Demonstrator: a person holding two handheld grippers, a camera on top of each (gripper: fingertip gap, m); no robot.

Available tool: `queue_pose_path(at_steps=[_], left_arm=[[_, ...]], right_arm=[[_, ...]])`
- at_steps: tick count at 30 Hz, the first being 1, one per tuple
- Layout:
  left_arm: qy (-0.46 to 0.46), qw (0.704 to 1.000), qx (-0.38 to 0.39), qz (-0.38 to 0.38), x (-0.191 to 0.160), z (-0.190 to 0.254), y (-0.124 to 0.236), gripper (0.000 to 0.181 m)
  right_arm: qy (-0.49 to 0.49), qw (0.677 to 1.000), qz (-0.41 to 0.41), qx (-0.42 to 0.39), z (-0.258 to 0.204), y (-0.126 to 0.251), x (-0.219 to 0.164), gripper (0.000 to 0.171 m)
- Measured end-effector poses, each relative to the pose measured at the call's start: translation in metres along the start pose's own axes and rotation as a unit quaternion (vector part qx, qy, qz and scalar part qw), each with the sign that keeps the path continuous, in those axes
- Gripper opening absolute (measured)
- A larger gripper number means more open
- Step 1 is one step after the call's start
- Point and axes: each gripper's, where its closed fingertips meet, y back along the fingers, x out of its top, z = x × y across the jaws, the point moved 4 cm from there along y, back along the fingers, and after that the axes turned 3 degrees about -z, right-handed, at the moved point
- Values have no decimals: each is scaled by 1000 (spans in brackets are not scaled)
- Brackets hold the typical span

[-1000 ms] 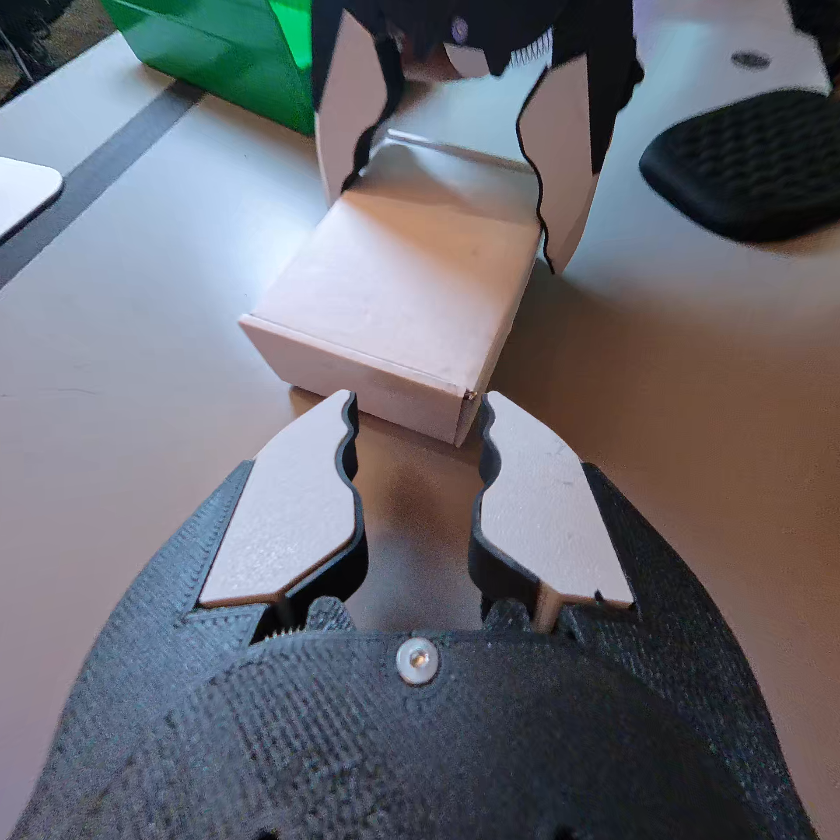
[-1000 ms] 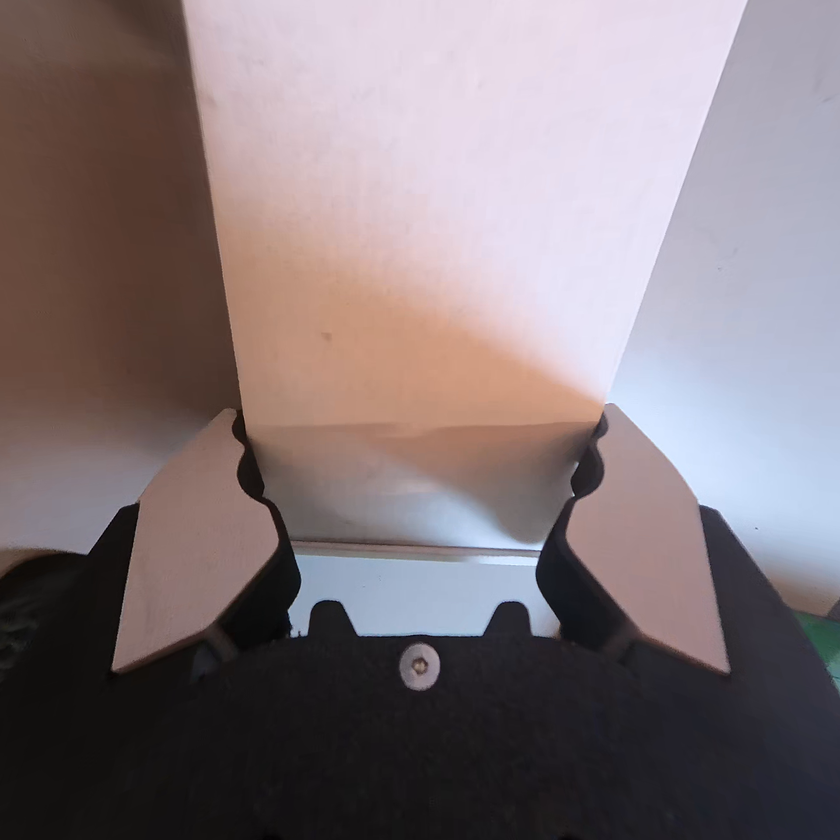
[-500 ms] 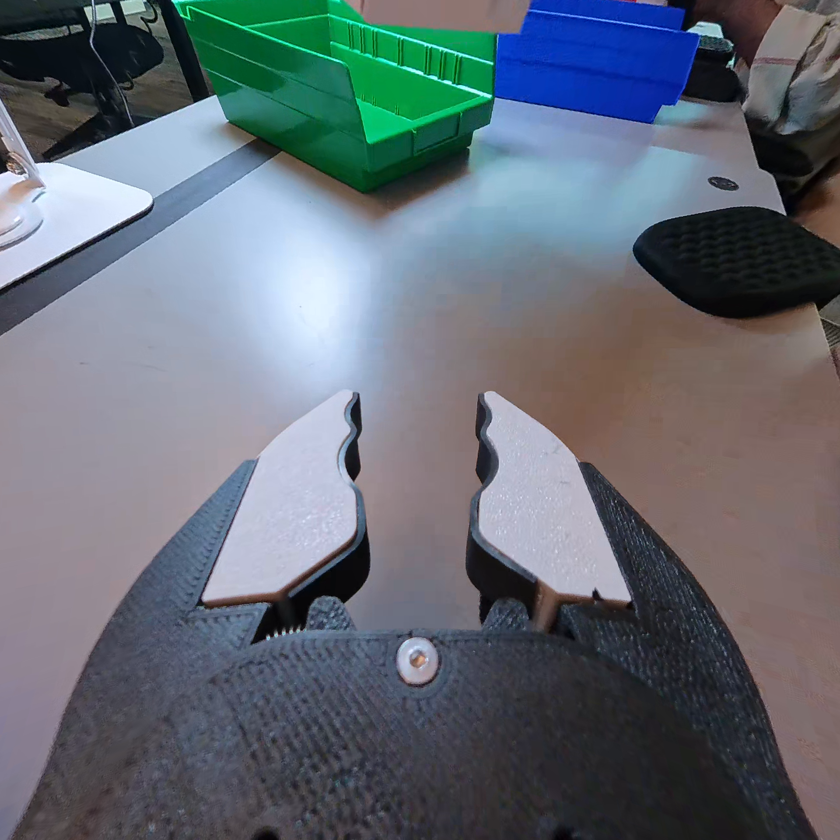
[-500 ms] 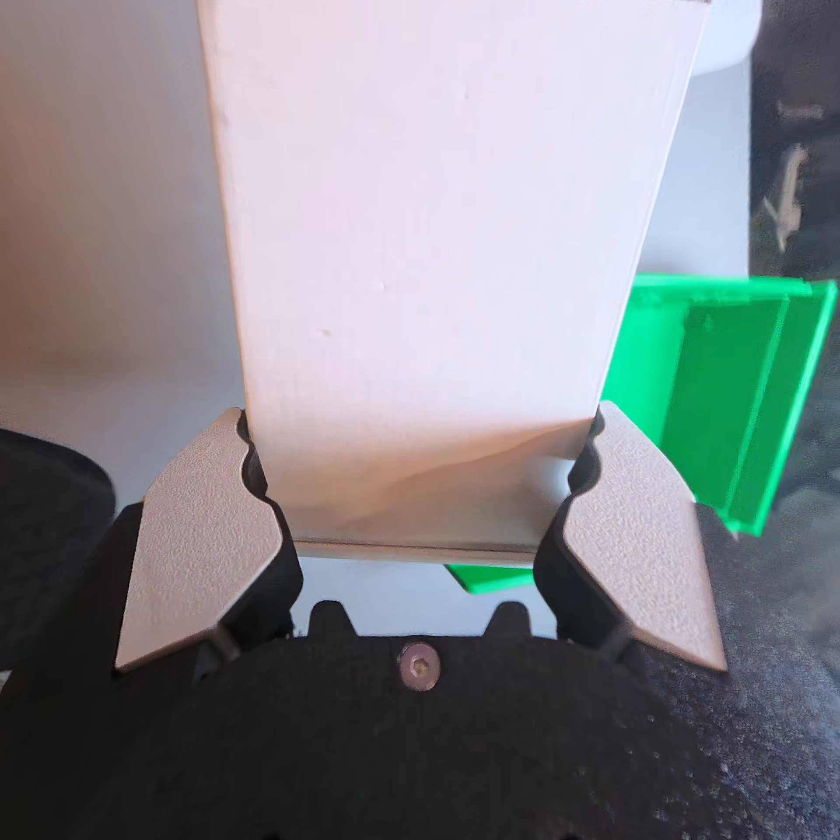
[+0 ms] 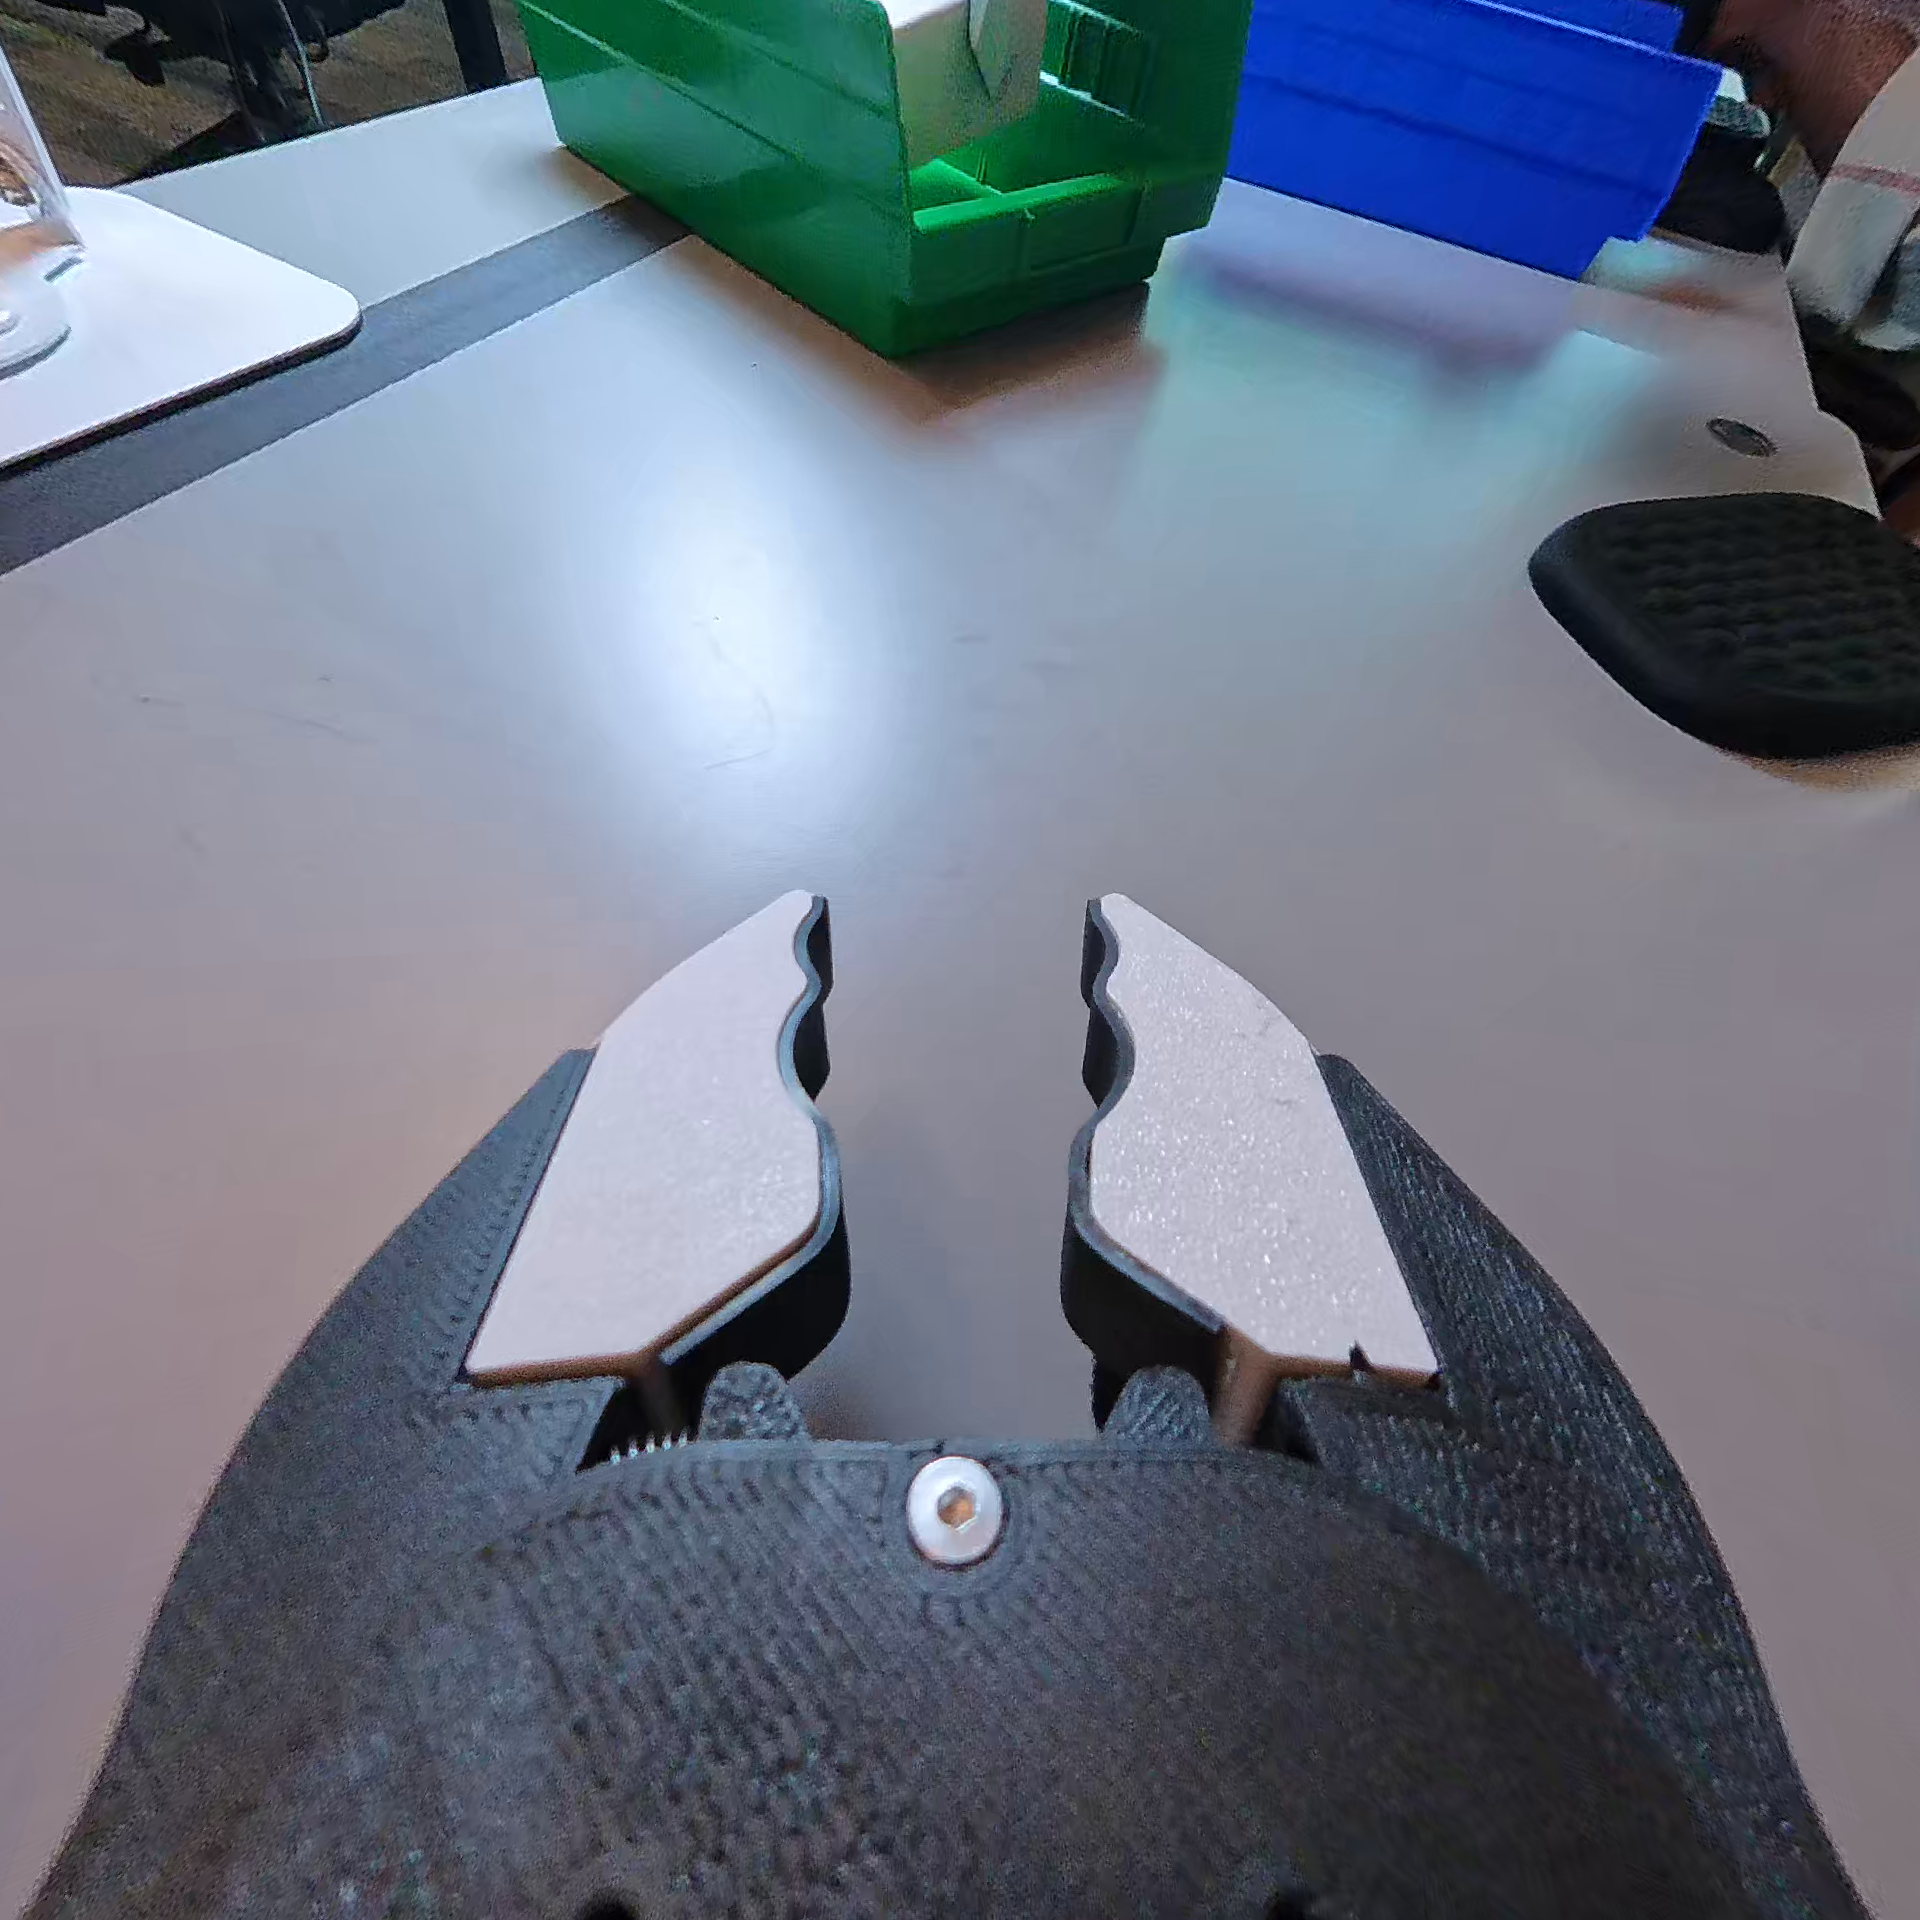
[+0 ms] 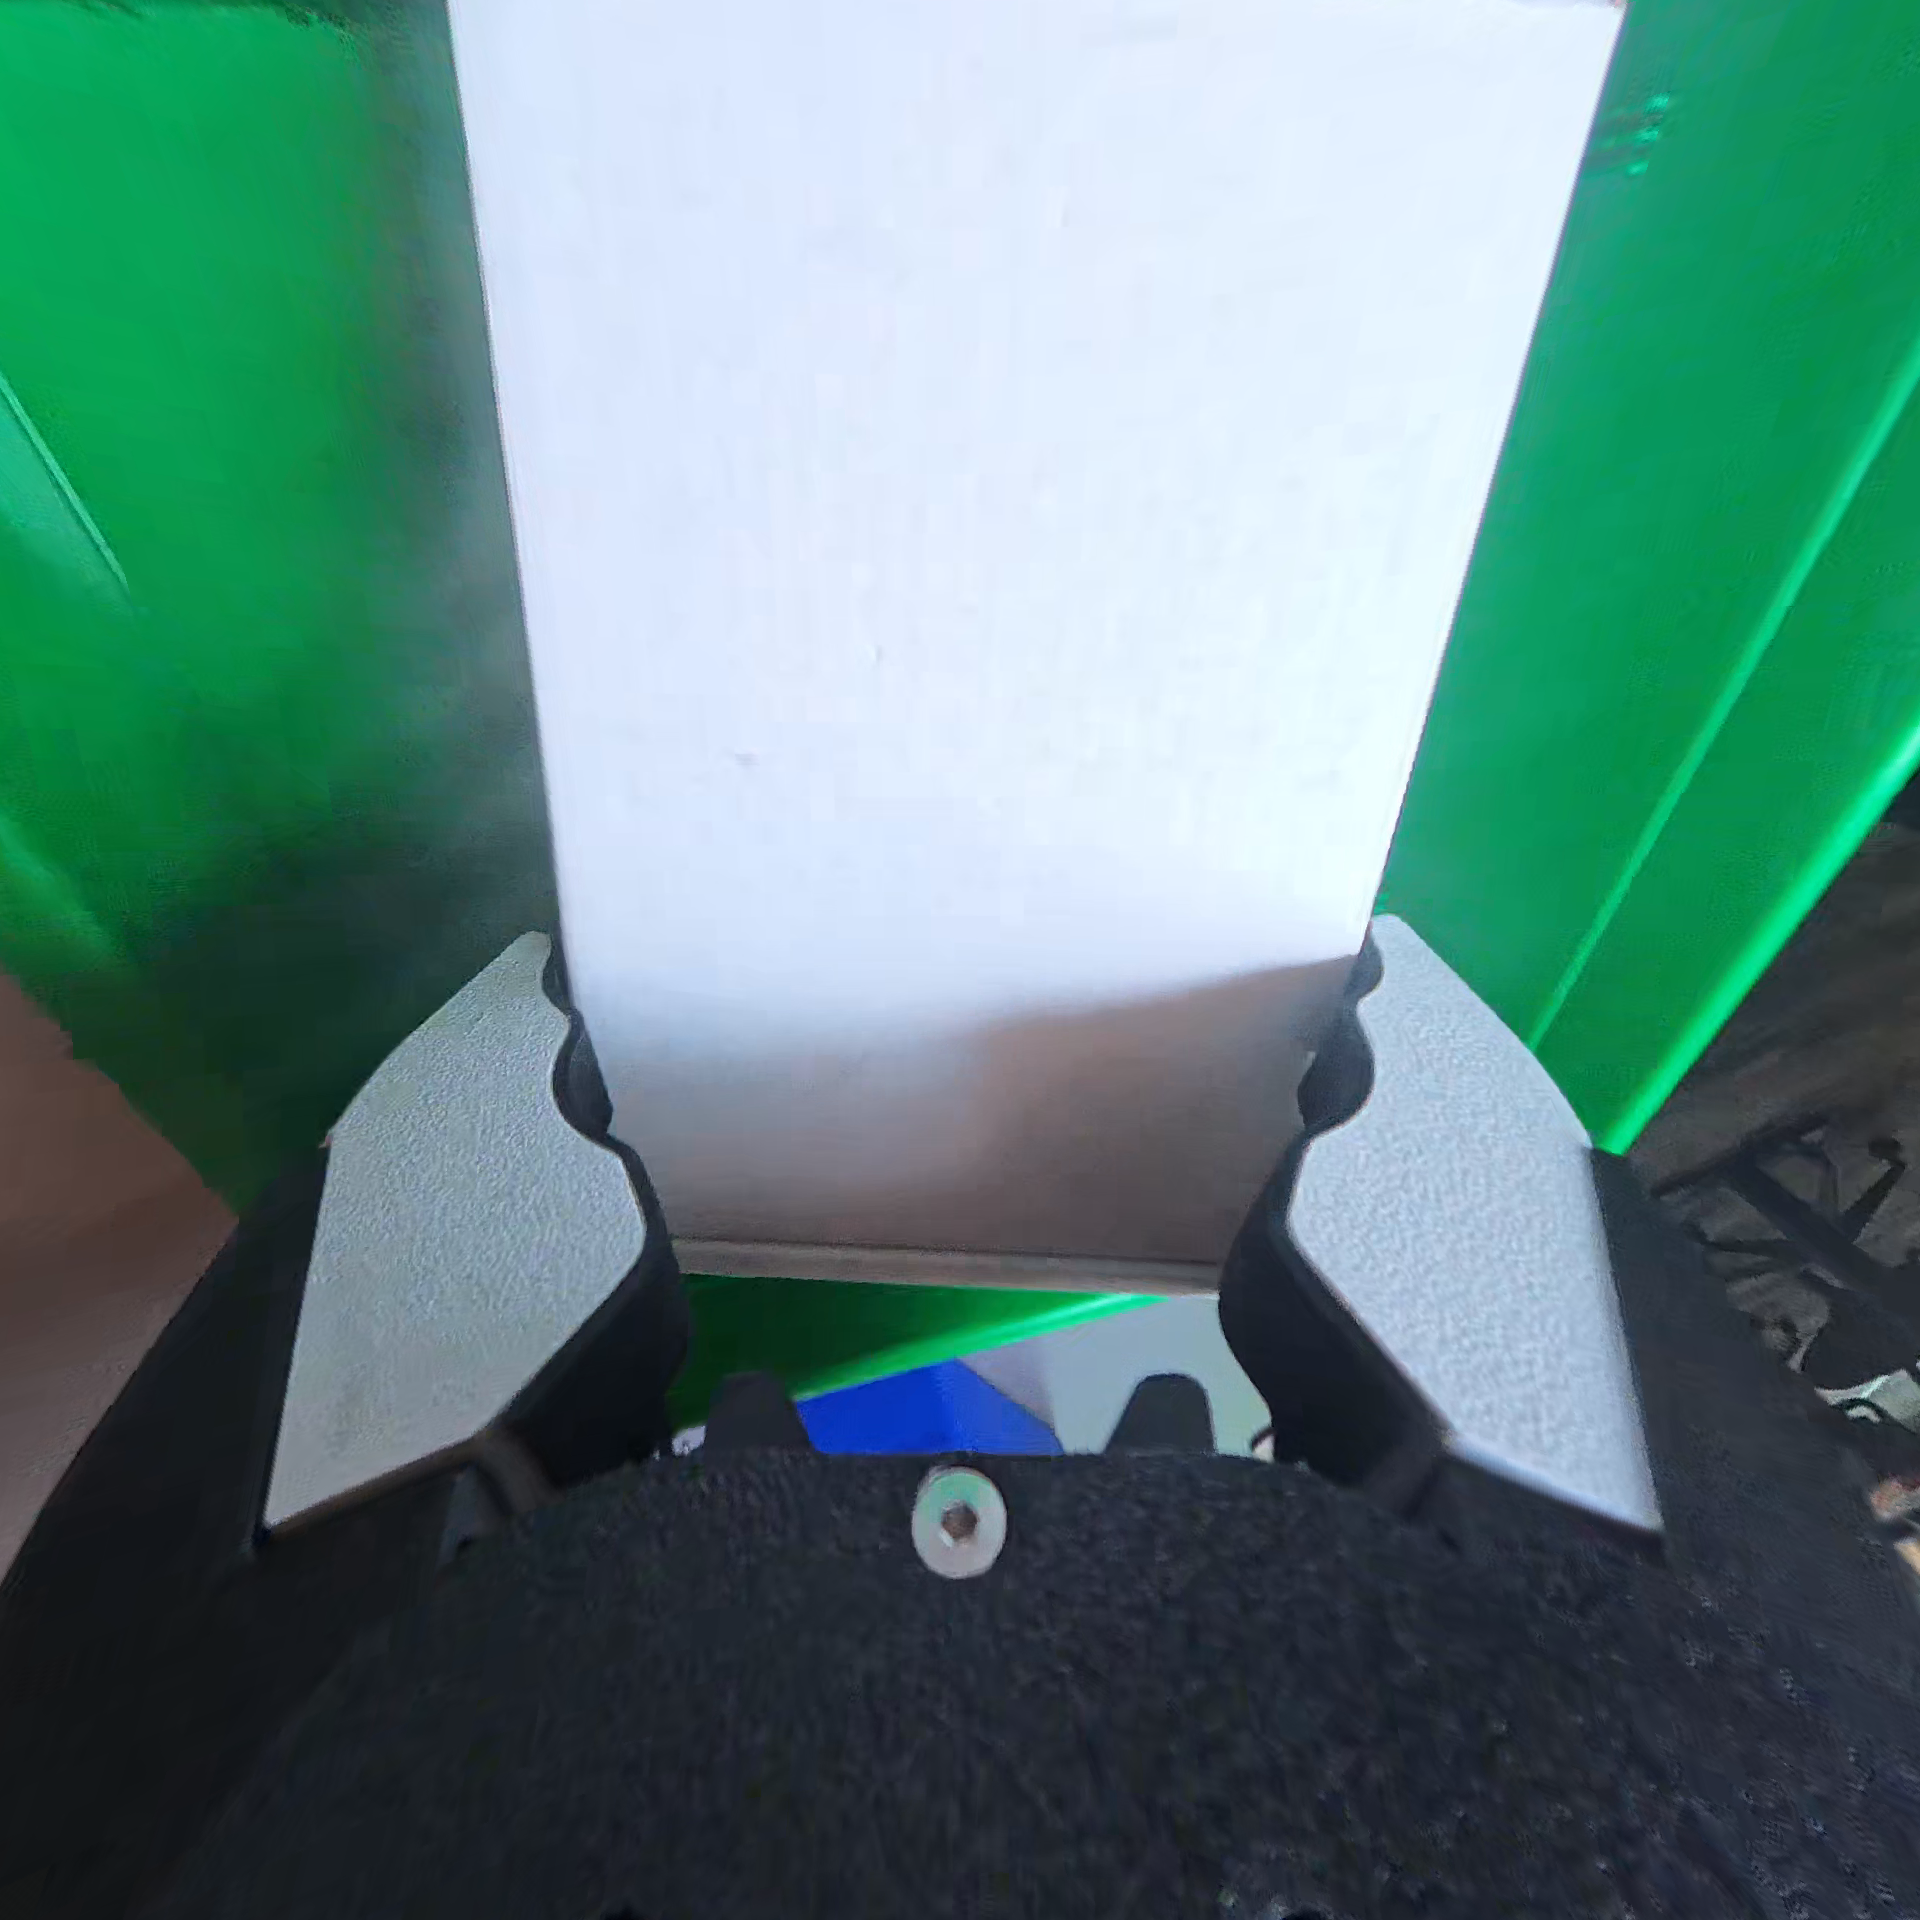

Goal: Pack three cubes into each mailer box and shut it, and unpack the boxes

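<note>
Right wrist view: jaws clamped on white mailer box [image 6: 966, 520] over green bin [image 6: 208, 520].

The white mailer box [image 6: 977, 582] is shut, its flat lid face plain and unmarked with one crease across the near end. It is clamped by its two long sides and held inside the green bin [image 5: 831, 166], green walls rising on either side of it. From the table it shows as a pale block [image 5: 961, 73] tilted above the bin's front compartment.

The mailer box [image 6: 977, 582] is matt white cardboard. The green bin [image 5: 831, 177] is glossy plastic. The desk [image 5: 727, 644] has a smooth, faintly reflective sheen.
</note>
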Motion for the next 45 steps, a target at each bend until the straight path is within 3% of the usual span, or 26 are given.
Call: queue_pose_path(at_steps=[9, 13, 16, 19, 26, 30, 35, 41, 45], left_arm=[[20, 1000, -2, -6, -5, -2, -5, 46], [18, 1000, -6, -7, -5, 0, -6, 46], [11, 1000, -4, 0, -2, 2, -3, 45], [-4, 1000, 8, 14, 3, 1, 3, 42], [-13, 997, 38, 68, 17, -6, 26, 38], [-20, 994, 54, 95, 25, -6, 41, 32], [-28, 988, 83, 129, 34, -7, 59, 30], [-25, 983, 126, 132, 35, -22, 75, 28], [-31, 969, 221, 108, 34, -56, 110, 25]], right_arm=[[10, 999, -24, -48, 33, -38, 7, 124], [-16, 997, -6, -69, 40, -30, 4, 130], [-29, 993, 40, -109, 38, -9, 9, 116], [-68, 977, 140, -145, 25, 28, 22, 101], [-140, 907, 368, -149, -87, 91, 47, 65], [-181, 871, 452, -73, -172, 91, 63, 46], [-240, 837, 491, -18, -251, 84, 81, 38], [-294, 783, 547, -46, -278, 79, 89, 20], [-295, 757, 580, -62, -279, 82, 85, 7]])
